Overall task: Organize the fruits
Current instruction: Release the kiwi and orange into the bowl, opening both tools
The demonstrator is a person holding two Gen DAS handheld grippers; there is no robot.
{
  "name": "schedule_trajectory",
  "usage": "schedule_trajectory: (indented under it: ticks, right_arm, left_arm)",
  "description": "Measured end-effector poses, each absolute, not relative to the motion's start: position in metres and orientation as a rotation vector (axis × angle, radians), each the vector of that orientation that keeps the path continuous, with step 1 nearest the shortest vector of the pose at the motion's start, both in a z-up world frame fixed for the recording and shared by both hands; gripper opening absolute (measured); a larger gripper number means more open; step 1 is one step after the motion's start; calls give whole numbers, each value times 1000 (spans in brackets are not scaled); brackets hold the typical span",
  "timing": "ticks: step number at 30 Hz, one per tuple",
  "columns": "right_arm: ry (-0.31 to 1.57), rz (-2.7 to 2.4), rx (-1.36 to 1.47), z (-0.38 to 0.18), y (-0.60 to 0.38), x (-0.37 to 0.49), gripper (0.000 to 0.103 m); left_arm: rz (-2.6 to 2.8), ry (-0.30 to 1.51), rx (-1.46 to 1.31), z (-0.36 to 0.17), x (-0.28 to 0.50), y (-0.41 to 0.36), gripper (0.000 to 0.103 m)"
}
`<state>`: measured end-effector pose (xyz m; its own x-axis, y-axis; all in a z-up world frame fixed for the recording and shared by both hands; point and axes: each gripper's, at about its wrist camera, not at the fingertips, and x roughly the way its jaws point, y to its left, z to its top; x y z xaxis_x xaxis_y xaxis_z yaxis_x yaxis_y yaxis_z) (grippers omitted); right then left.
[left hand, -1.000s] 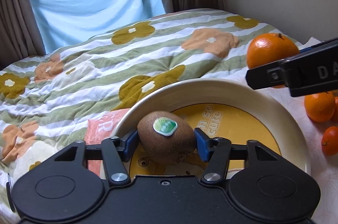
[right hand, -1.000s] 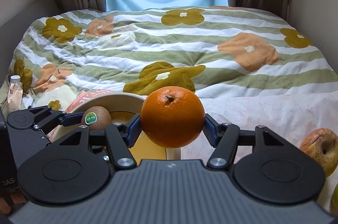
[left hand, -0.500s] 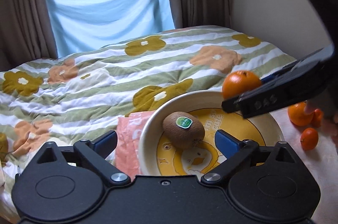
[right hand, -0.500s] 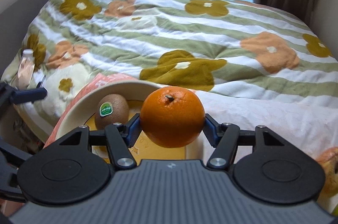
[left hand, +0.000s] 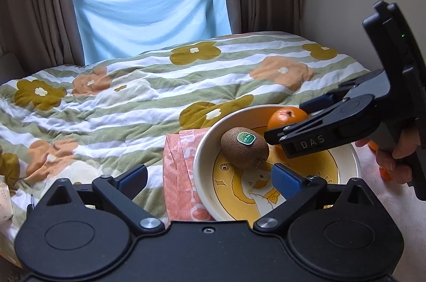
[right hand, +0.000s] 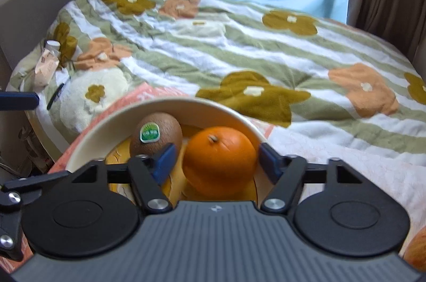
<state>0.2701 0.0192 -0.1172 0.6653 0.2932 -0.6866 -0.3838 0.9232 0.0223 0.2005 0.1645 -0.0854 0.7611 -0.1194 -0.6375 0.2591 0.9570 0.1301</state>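
Observation:
A cream bowl (left hand: 202,148) with a yellow duck picture holds a brown kiwi (left hand: 245,147) with a green sticker and an orange (left hand: 286,117). My left gripper (left hand: 210,178) is open and empty, drawn back just short of the bowl's near rim. In the right wrist view the orange (right hand: 219,159) rests in the bowl (right hand: 186,105) beside the kiwi (right hand: 157,133). My right gripper (right hand: 217,159) straddles the orange; its jaws are opening, with a gap between each blue pad and the fruit. A person's hand (left hand: 399,148) holds that gripper.
A pink-orange printed bag (left hand: 181,175) lies under the bowl's left side. The flowered quilt (left hand: 133,101) covers the bed behind. Small oranges (left hand: 372,146) sit behind the hand. An apple (right hand: 415,252) shows at bottom right, a small bottle (right hand: 48,63) far left.
My left gripper let go of the kiwi in the bowl and pulled back and up. My right gripper carried the orange down into the bowl and its jaws spread off it.

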Motion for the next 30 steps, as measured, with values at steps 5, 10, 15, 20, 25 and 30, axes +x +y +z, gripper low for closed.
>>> schedule_trajectory:
  ticks: [5, 10, 15, 20, 25, 30]
  right_arm:
    - [727, 349, -123, -107, 19, 263, 103]
    - [725, 335, -97, -96, 15, 250, 103]
    - [710, 323, -87, -76, 9, 232, 103]
    - [698, 330, -62, -52, -6, 210, 103]
    - [693, 338, -50, -33, -25, 180, 103]
    - [673, 350, -51, -17, -50, 145, 103]
  left_arm:
    - [-201, 681, 211, -84, 197, 166, 101]
    - [-193, 669, 199, -76, 191, 164, 101]
    - [-181, 647, 190, -64, 182, 161, 101]
    - [-143, 612, 191, -46, 167, 150, 101]
    - [-86, 571, 176, -28, 137, 136, 101]
    - [-34, 557, 159, -15, 104, 120, 101]
